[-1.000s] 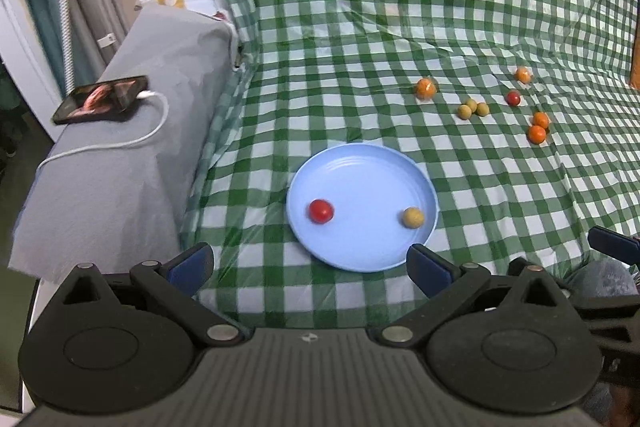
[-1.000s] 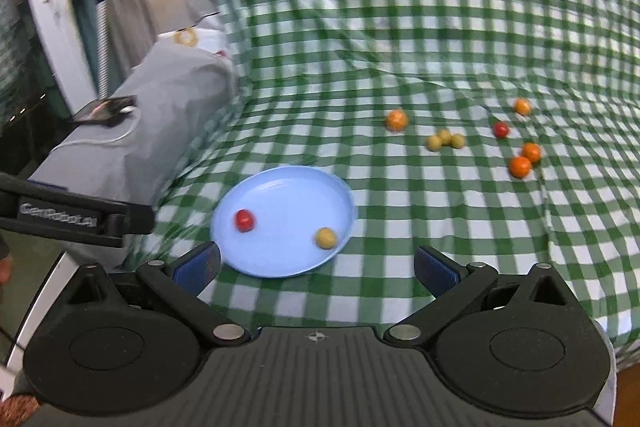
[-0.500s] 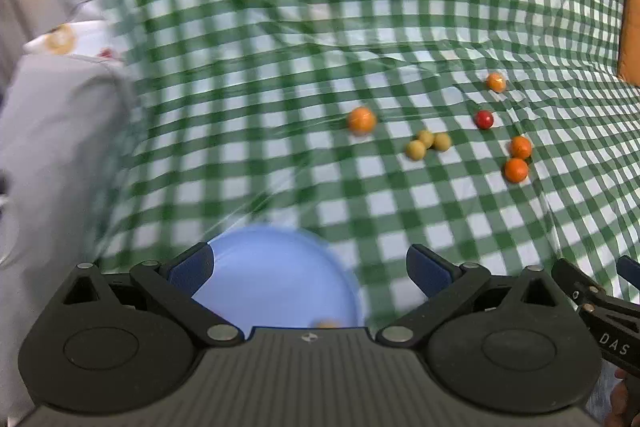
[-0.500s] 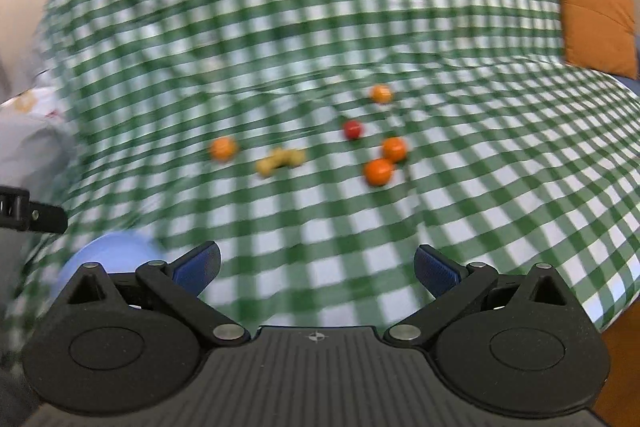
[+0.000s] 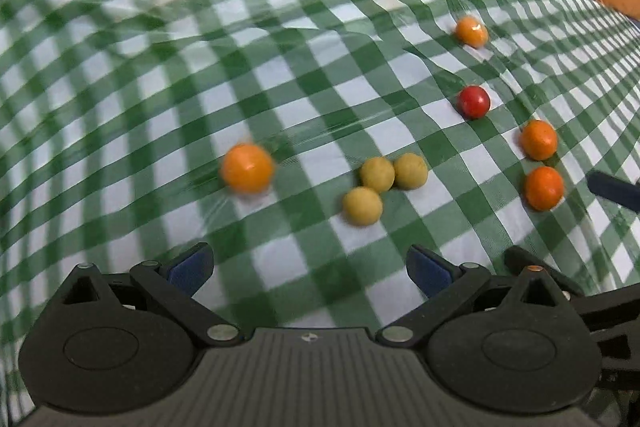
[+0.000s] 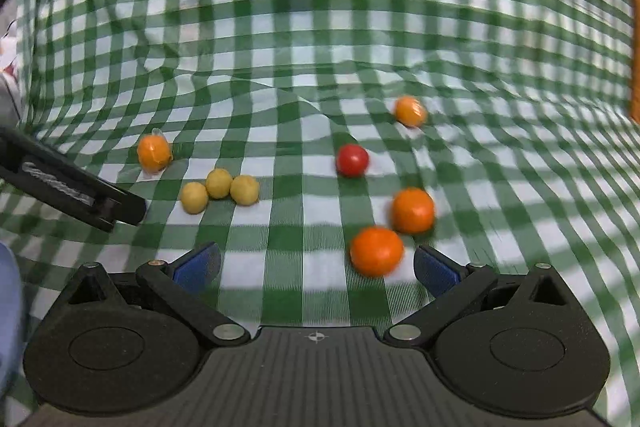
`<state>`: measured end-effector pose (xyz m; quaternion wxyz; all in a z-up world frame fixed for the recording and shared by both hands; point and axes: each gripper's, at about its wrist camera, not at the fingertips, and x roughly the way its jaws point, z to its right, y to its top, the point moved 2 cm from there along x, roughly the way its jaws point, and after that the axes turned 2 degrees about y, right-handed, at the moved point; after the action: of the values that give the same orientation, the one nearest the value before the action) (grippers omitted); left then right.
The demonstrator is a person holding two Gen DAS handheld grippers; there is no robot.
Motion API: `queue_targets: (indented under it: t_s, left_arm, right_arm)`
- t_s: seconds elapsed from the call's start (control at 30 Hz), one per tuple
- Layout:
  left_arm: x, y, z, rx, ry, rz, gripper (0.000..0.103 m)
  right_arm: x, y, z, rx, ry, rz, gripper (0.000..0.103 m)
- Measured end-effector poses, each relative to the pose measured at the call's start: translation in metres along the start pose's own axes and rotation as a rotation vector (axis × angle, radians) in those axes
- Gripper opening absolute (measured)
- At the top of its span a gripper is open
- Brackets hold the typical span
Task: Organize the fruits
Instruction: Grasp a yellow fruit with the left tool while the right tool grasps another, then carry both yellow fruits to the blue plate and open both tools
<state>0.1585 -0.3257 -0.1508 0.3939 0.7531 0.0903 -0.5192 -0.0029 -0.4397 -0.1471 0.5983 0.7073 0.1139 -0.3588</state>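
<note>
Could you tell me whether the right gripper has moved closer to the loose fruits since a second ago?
Yes. The right gripper has moved forward and rightward over the checked cloth: the nearest orange fruit now lies between its open jaws.

Even, soft indoor light, faint shadows; fisheye bending warps the checked cloth (image 6: 320, 27) at the edges; motion blur smears the nearest orange fruit (image 6: 376, 251) and far squares.

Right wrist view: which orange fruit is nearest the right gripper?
The lower of the two deep-orange fruits, just inside the right finger of the open right gripper. Its twin lies just behind; two paler ones lie farther back.
</note>
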Motion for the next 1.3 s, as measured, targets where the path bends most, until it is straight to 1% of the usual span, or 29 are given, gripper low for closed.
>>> queue_targets:
  t_s: [0.03, 0.1, 0.17, 0.2, 0.27, 0.3, 0.33, 0.37, 0.4, 0.43, 0.47, 0.5, 0.53, 0.57, 0.6, 0.63, 0.7, 0.77, 0.87, 1.0, 1.13, 1.2, 1.3]
  left_arm:
    - [0.008, 0.003, 0.001, 0.009, -0.013, -0.003, 0.102]
    - [0.021, 0.01, 0.003, 0.026, -0.037, -0.012, 0.102]
    - [0.031, 0.016, 0.004, 0.05, -0.059, -0.007, 0.102]
    - [0.035, 0.019, 0.005, 0.065, -0.07, -0.008, 0.098]
    - [0.043, 0.024, 0.006, 0.083, -0.091, -0.023, 0.08]
    - [0.048, 0.025, 0.006, 0.086, -0.107, -0.039, 0.067]
    - [0.051, 0.026, 0.005, 0.078, -0.125, -0.047, 0.067]
    - [0.05, 0.026, 0.003, 0.073, -0.13, -0.032, 0.063]
    - [0.049, 0.026, 0.003, 0.083, -0.135, -0.024, 0.051]
    - [0.048, 0.026, 0.003, 0.093, -0.14, -0.014, 0.033]
    - [0.047, 0.025, 0.002, 0.094, -0.148, -0.008, 0.029]
    - [0.046, 0.025, 0.0, 0.091, -0.155, -0.006, 0.029]
    - [0.045, 0.024, -0.002, 0.085, -0.157, -0.002, 0.029]
    - [0.043, 0.023, -0.004, 0.079, -0.152, 0.008, 0.029]
    - [0.041, 0.021, -0.006, 0.077, -0.147, 0.014, 0.029]
    - [0.038, 0.019, -0.008, 0.07, -0.141, 0.019, 0.029]
    - [0.027, 0.014, -0.014, 0.046, -0.136, 0.02, 0.029]
    - [0.01, 0.005, -0.019, 0.017, -0.134, 0.027, 0.029]
    - [-0.028, -0.014, -0.027, -0.025, -0.117, 0.03, 0.029]
    - [-0.081, -0.048, -0.036, -0.071, -0.101, 0.024, 0.029]
    - [-0.132, -0.088, -0.044, -0.11, -0.081, 0.015, 0.029]
    - [-0.155, -0.107, -0.049, -0.129, -0.083, 0.006, 0.029]
    - [-0.184, -0.136, -0.053, -0.143, -0.07, -0.026, 0.029]
  right_arm:
    - [0.007, 0.002, 0.0, -0.019, 0.022, 0.007, 0.102]
    - [0.024, 0.007, -0.002, -0.095, 0.073, 0.018, 0.101]
    - [0.04, 0.009, -0.005, -0.174, 0.124, 0.014, 0.097]
    - [0.049, 0.009, -0.005, -0.202, 0.144, 0.003, 0.097]
    - [0.066, 0.01, -0.006, -0.233, 0.164, -0.023, 0.093]
    - [0.073, 0.011, -0.005, -0.237, 0.177, -0.028, 0.09]
    - [0.079, 0.012, -0.005, -0.24, 0.19, -0.034, 0.086]
    - [0.084, 0.013, -0.006, -0.241, 0.201, -0.035, 0.086]
    - [0.085, 0.012, -0.011, -0.242, 0.211, -0.021, 0.086]
    - [0.088, 0.013, -0.012, -0.247, 0.218, -0.009, 0.086]
    - [0.092, 0.013, -0.014, -0.255, 0.226, -0.001, 0.084]
    - [0.095, 0.014, -0.015, -0.262, 0.238, 0.012, 0.082]
    - [0.097, 0.015, -0.017, -0.268, 0.251, 0.022, 0.074]
    - [0.098, 0.016, -0.019, -0.275, 0.267, 0.033, 0.059]
    - [0.099, 0.017, -0.022, -0.287, 0.282, 0.041, 0.048]
    - [0.098, 0.017, -0.026, -0.301, 0.287, 0.042, 0.026]
    - [0.09, 0.017, -0.032, -0.311, 0.27, 0.029, 0.026]
    - [0.081, 0.014, -0.034, -0.287, 0.237, 0.011, 0.026]
    - [0.051, 0.007, -0.038, -0.232, 0.185, 0.005, 0.026]
    - [-0.006, -0.007, -0.045, -0.101, 0.167, -0.005, 0.026]
    - [-0.067, -0.021, -0.068, -0.038, 0.164, 0.001, 0.026]
    - [-0.097, -0.027, -0.083, -0.022, 0.172, 0.006, 0.026]
    - [-0.139, -0.035, -0.106, -0.007, 0.191, 0.004, 0.026]
